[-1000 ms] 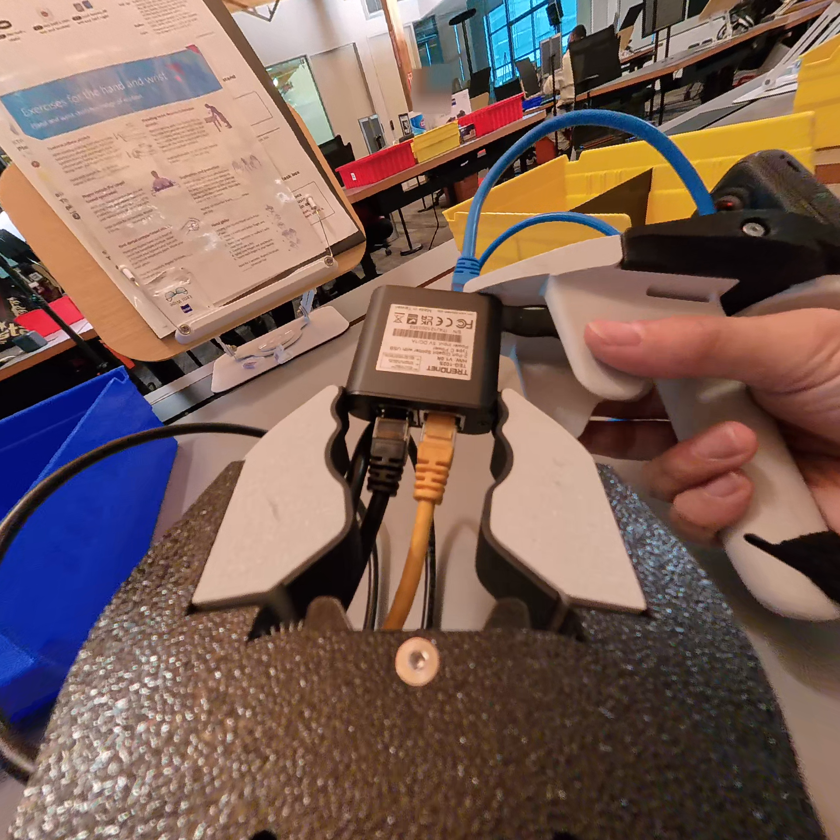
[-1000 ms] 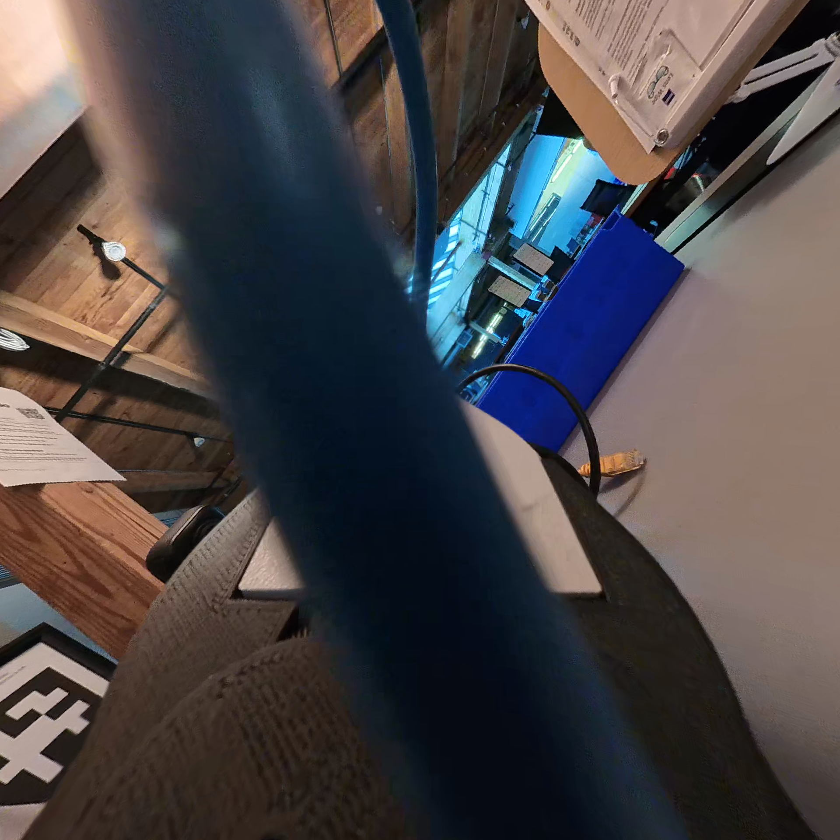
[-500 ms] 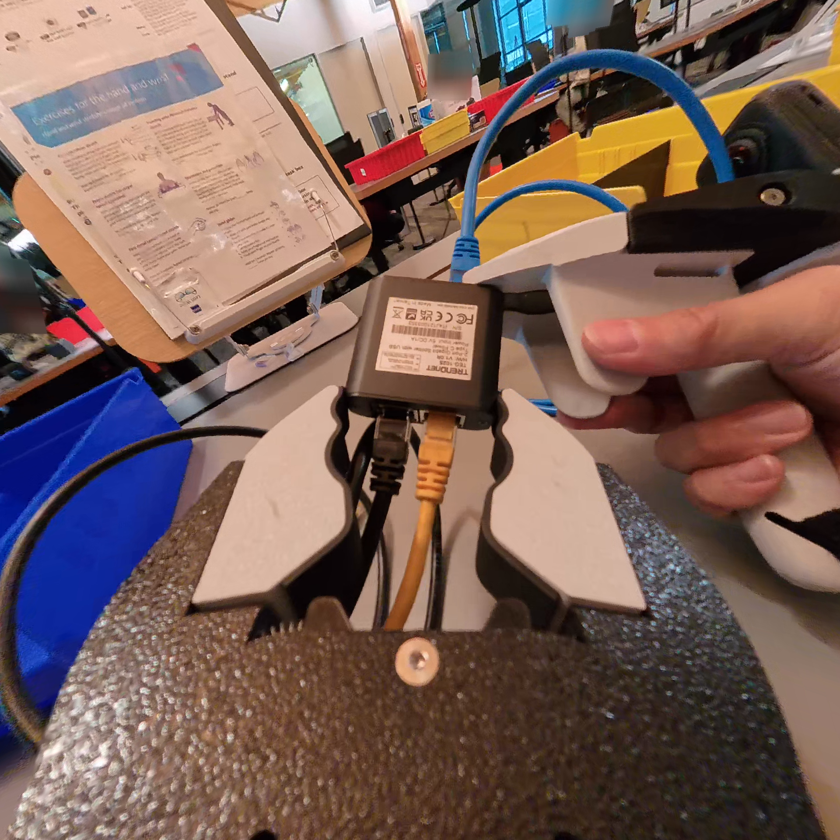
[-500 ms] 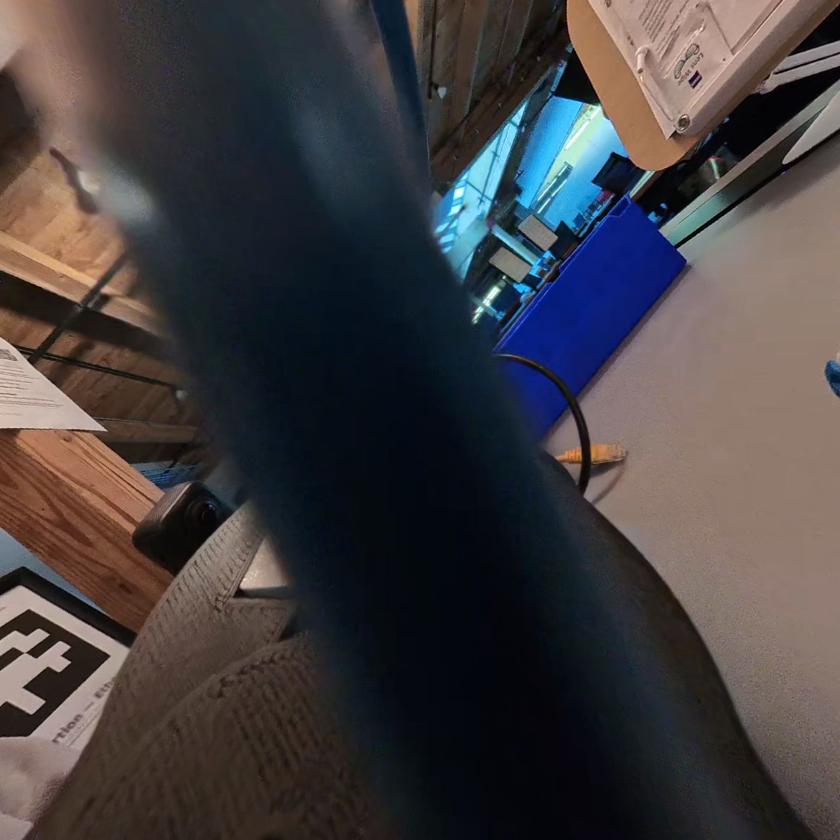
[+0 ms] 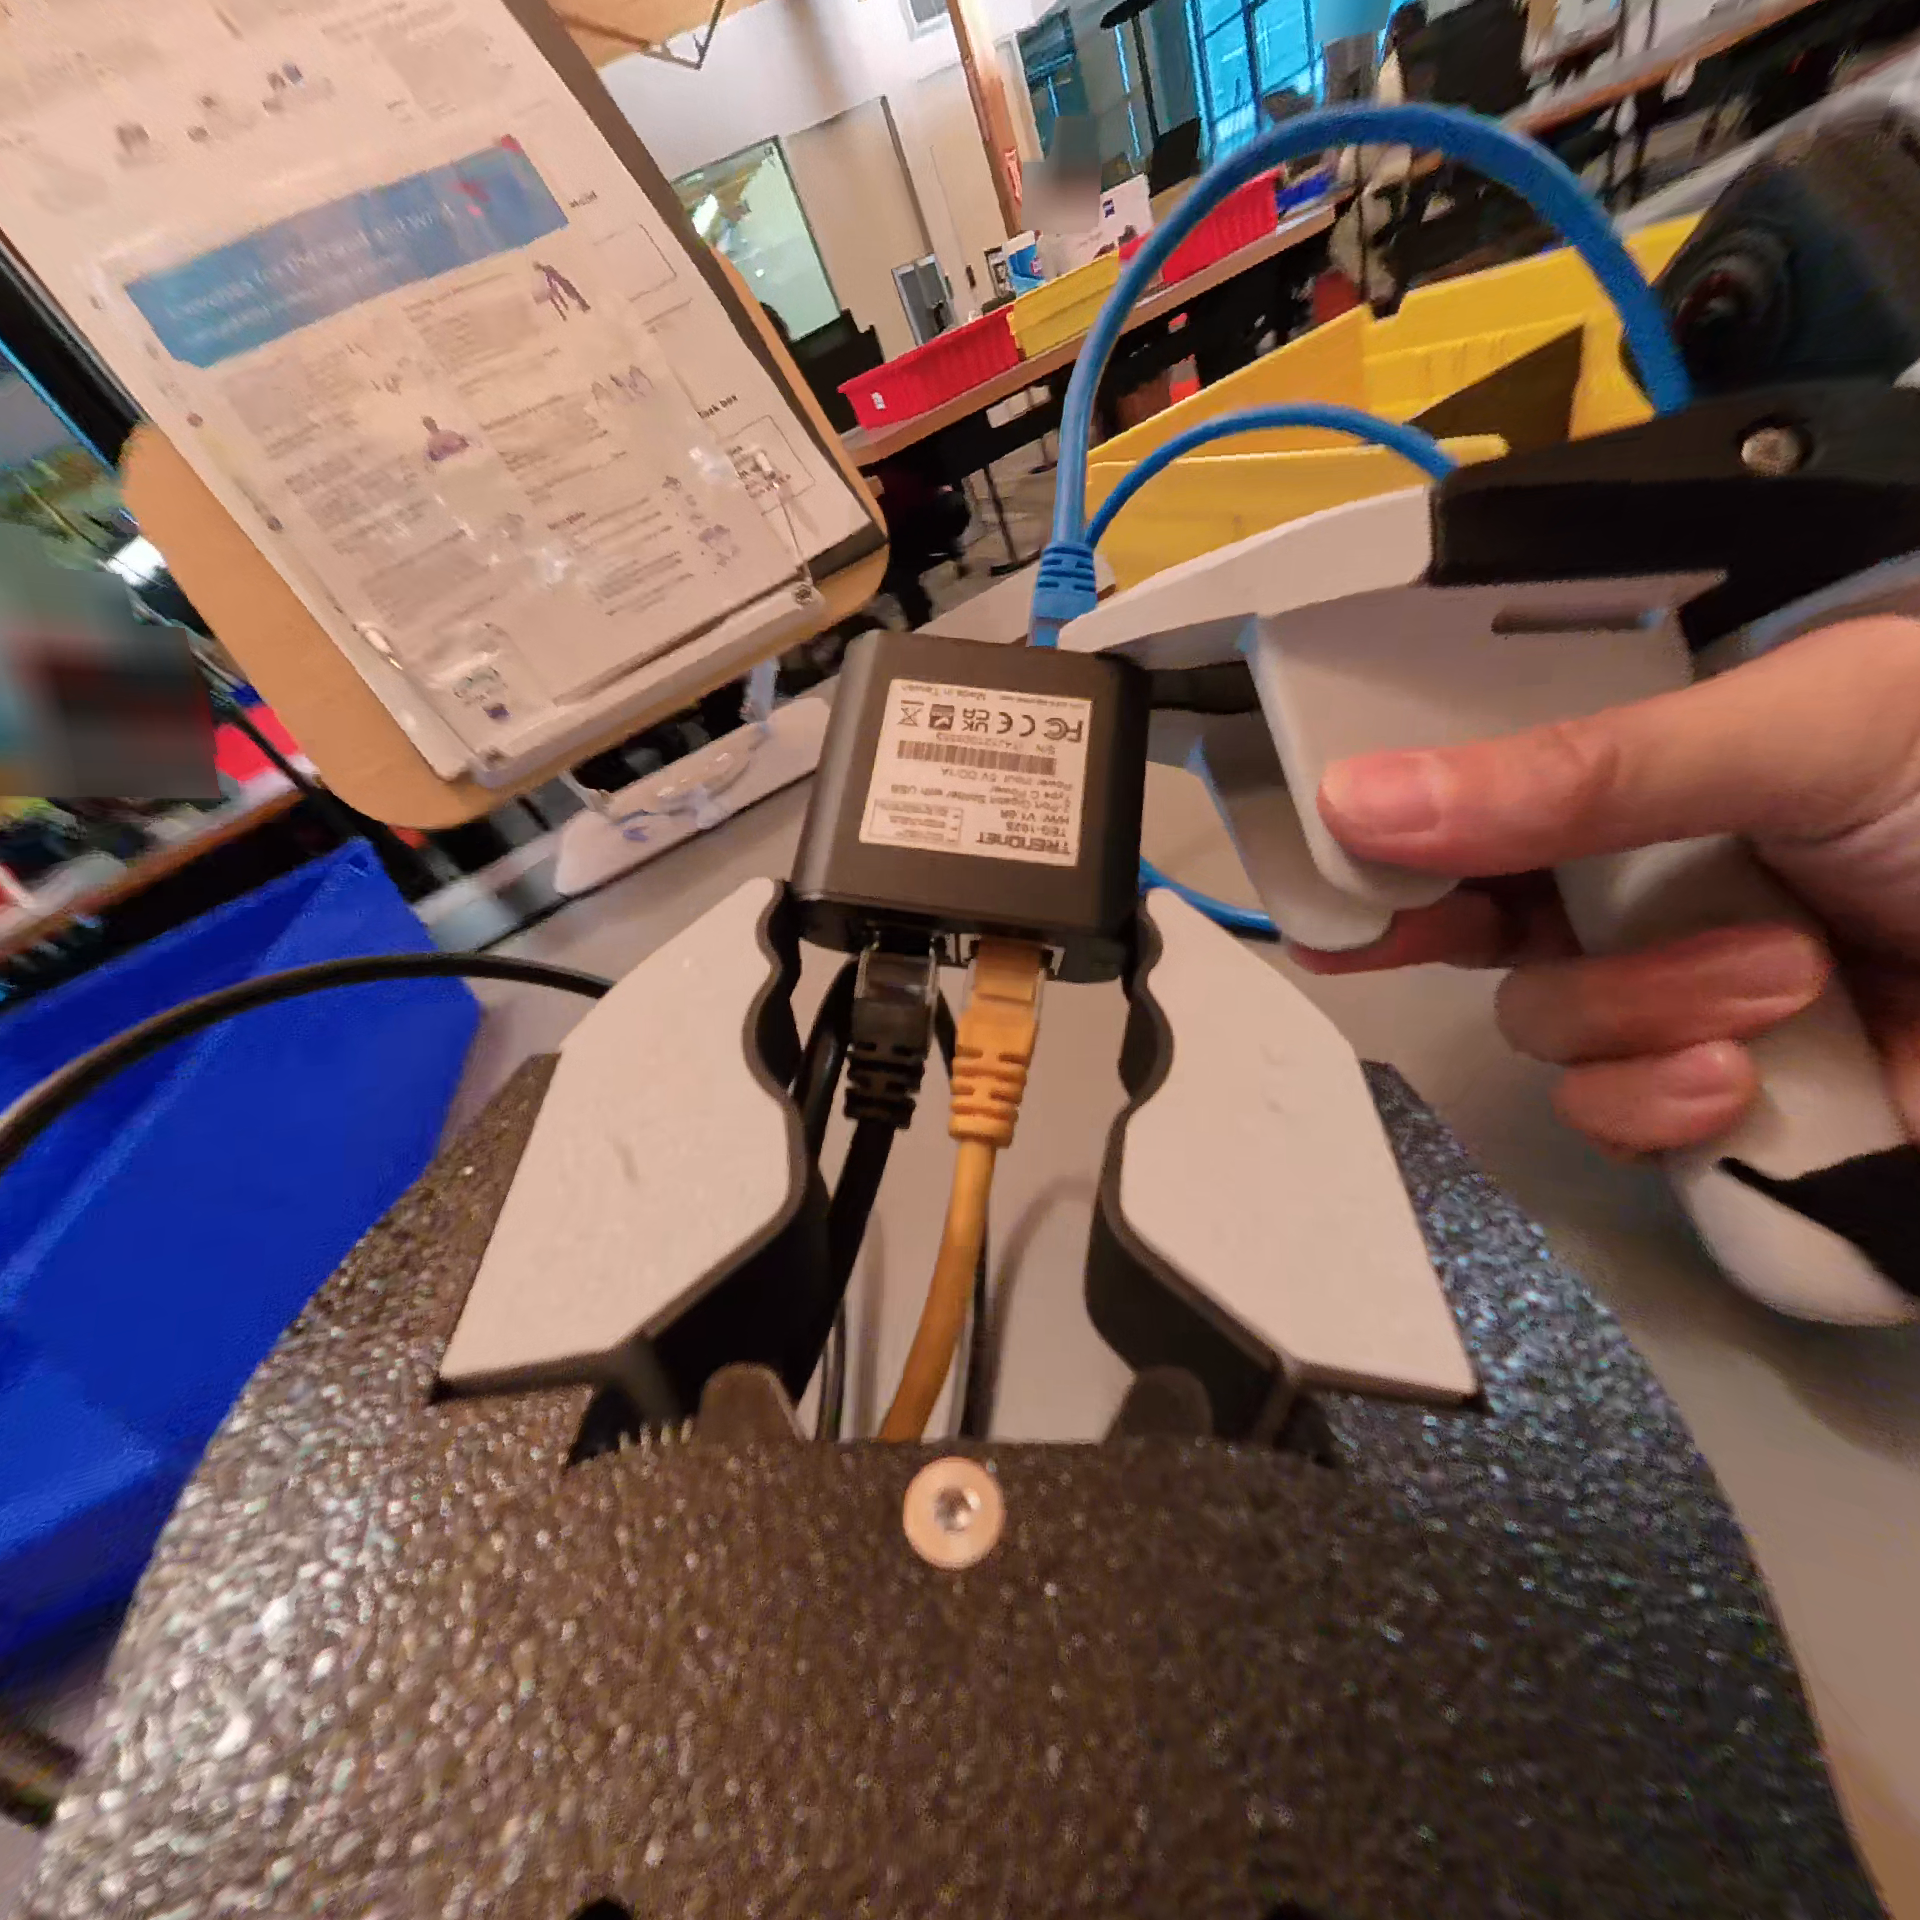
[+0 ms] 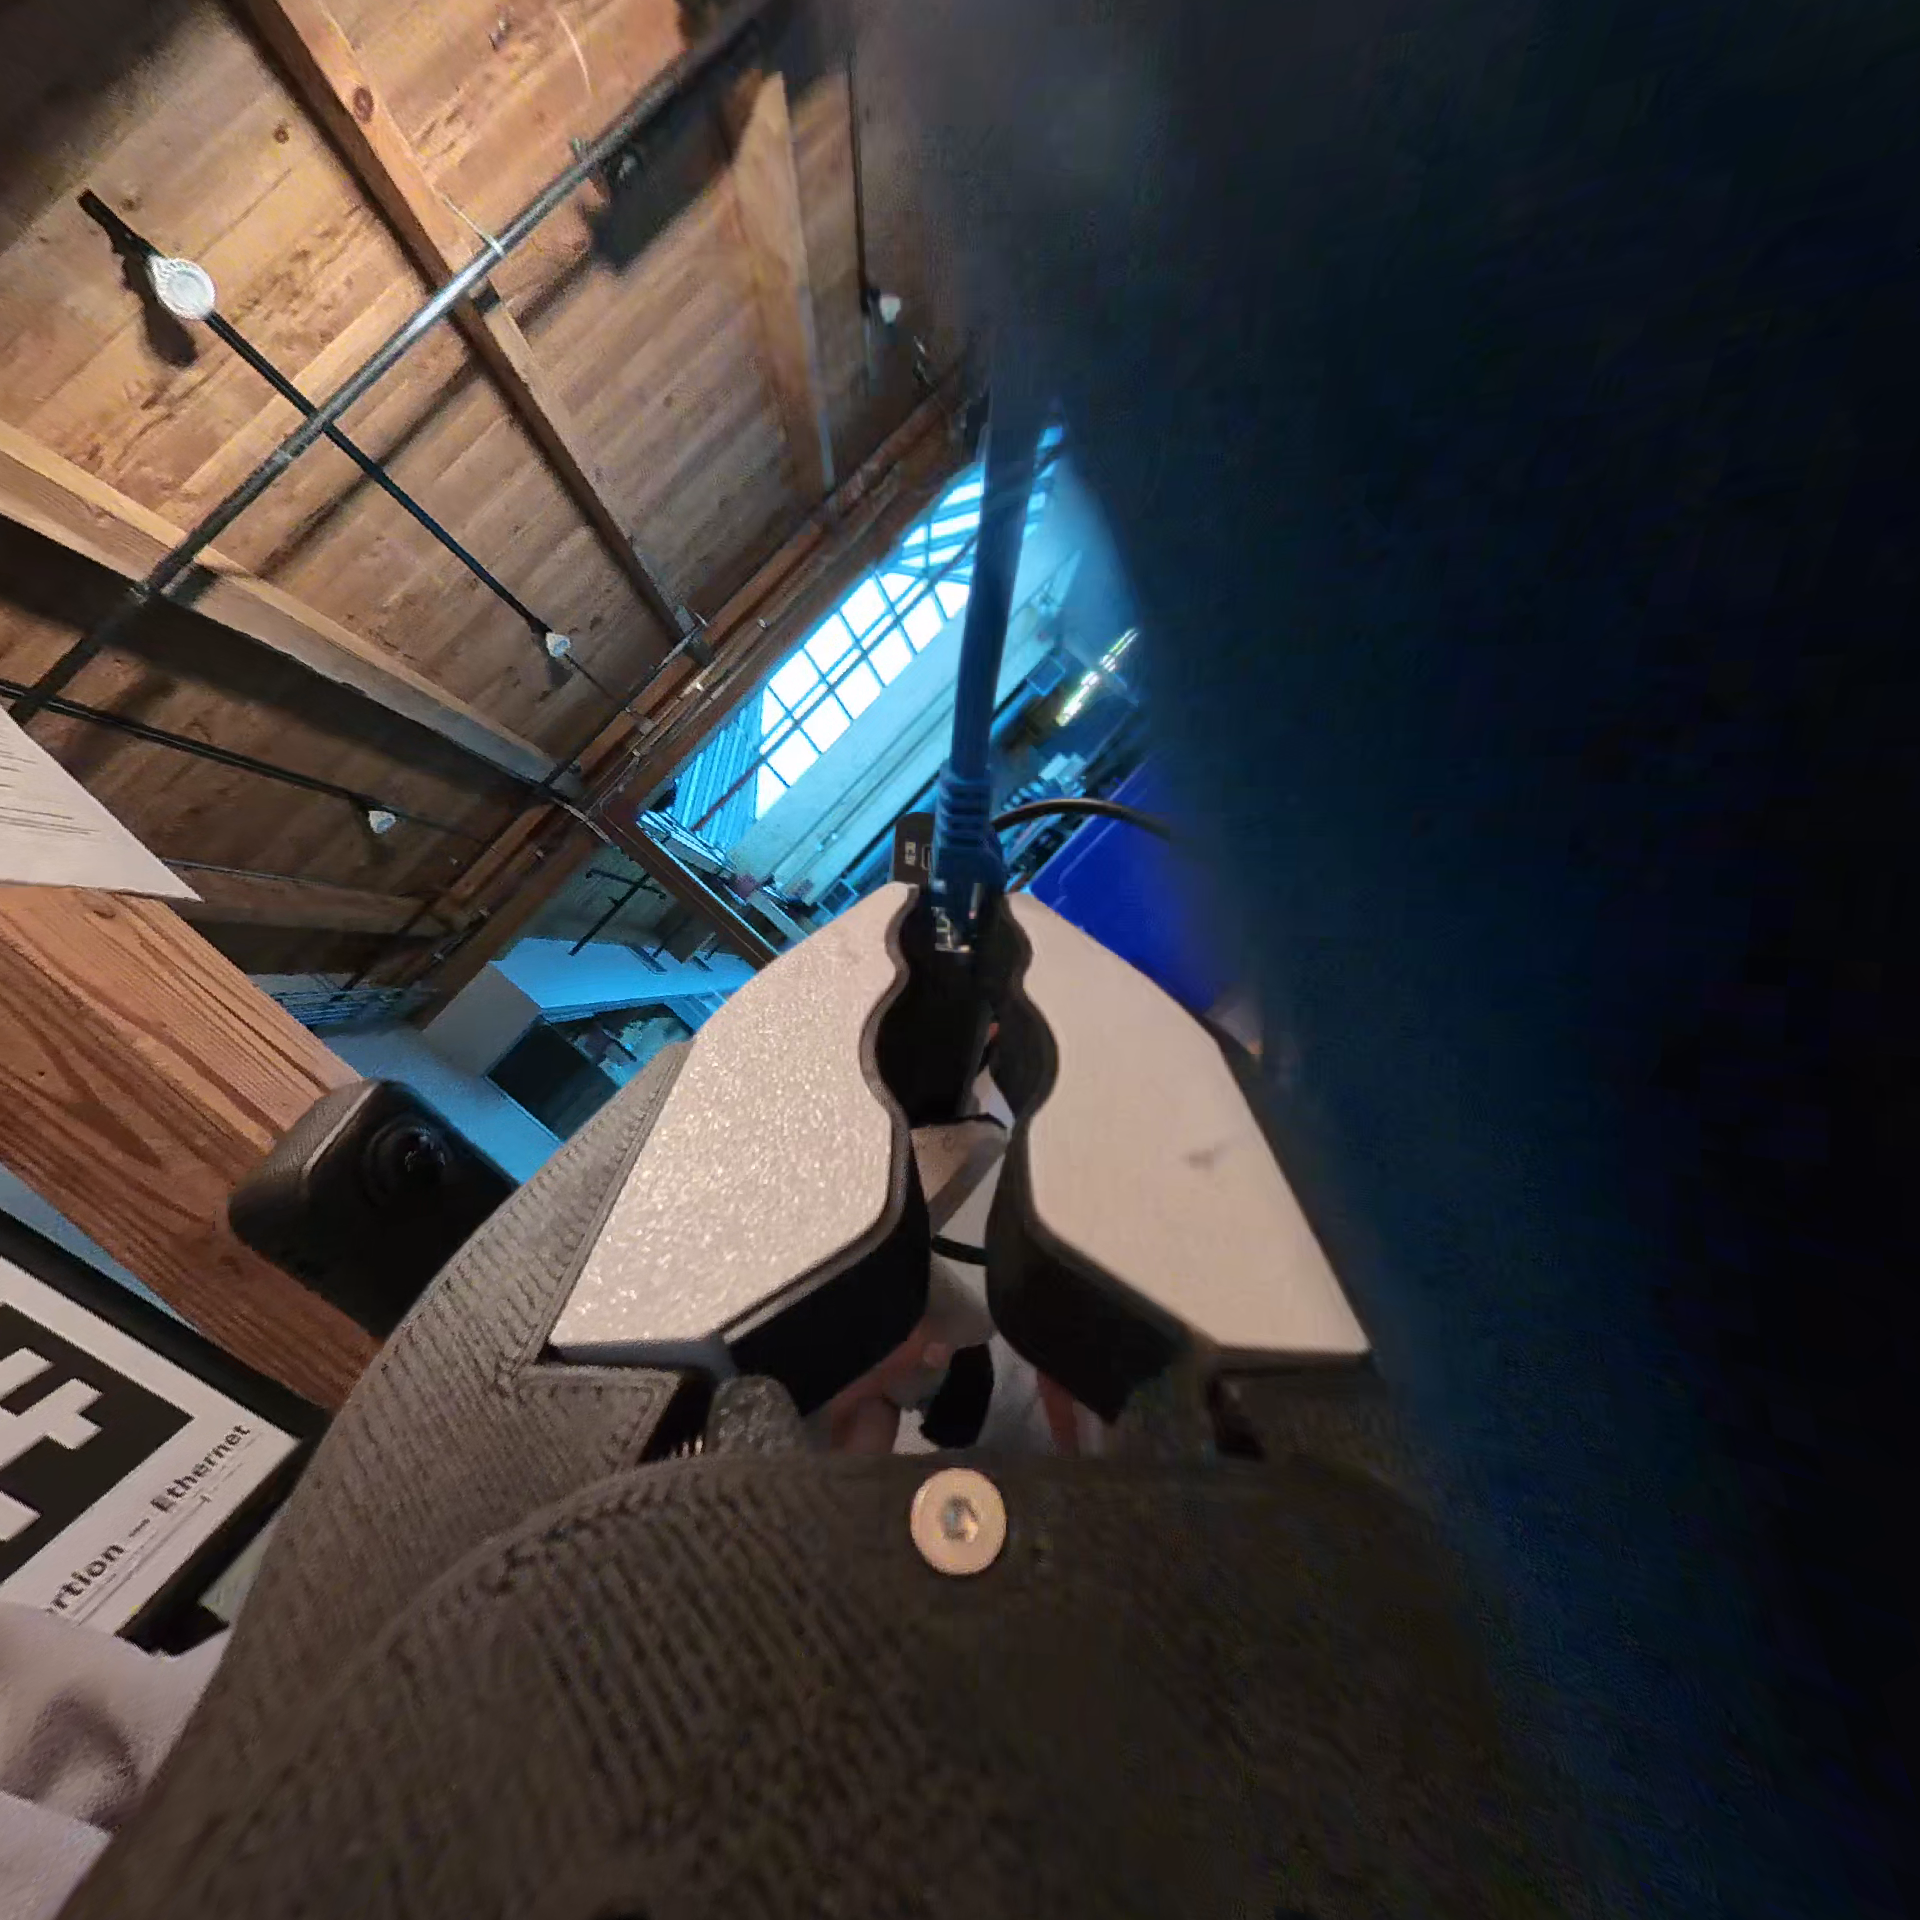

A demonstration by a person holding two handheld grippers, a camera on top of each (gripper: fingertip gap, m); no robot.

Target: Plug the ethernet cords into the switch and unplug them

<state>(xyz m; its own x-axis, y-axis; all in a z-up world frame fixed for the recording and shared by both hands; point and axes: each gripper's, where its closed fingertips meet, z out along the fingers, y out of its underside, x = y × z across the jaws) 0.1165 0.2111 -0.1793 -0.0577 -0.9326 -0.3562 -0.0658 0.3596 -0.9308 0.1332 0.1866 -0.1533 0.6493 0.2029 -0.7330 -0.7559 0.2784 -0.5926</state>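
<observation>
My left gripper (image 5: 961, 914) is shut on the black switch (image 5: 977, 779) and holds it label side up over the grey table (image 5: 1714, 1507). A black cord (image 5: 888, 1023) and a yellow cord (image 5: 997, 1049) are plugged into its near side. The blue cord (image 5: 1065, 577) arches up behind the switch, its plug at the far side. My right gripper (image 6: 956, 925), held by a hand (image 5: 1662, 883), reaches in from the right. In the right wrist view its fingers are closed on the blue cord's plug (image 6: 961, 831). A blurred loop of the blue cord (image 6: 1507, 935) covers that view's right side.
A tilted stand with a laminated sheet (image 5: 436, 416) stands behind the switch at left. A blue bin (image 5: 208, 1195) sits at the left table edge. Yellow bins (image 5: 1351, 416) are behind at right. The black cord's slack (image 5: 312, 987) runs left over the bin. Spacing between my two grippers at the tips: around 4 centimetres.
The blurred blue cord loop has shifted to the right of the right wrist view, uncovering its fingers on the blue plug. My left gripper still holds the switch, now slightly closer to the stand.
</observation>
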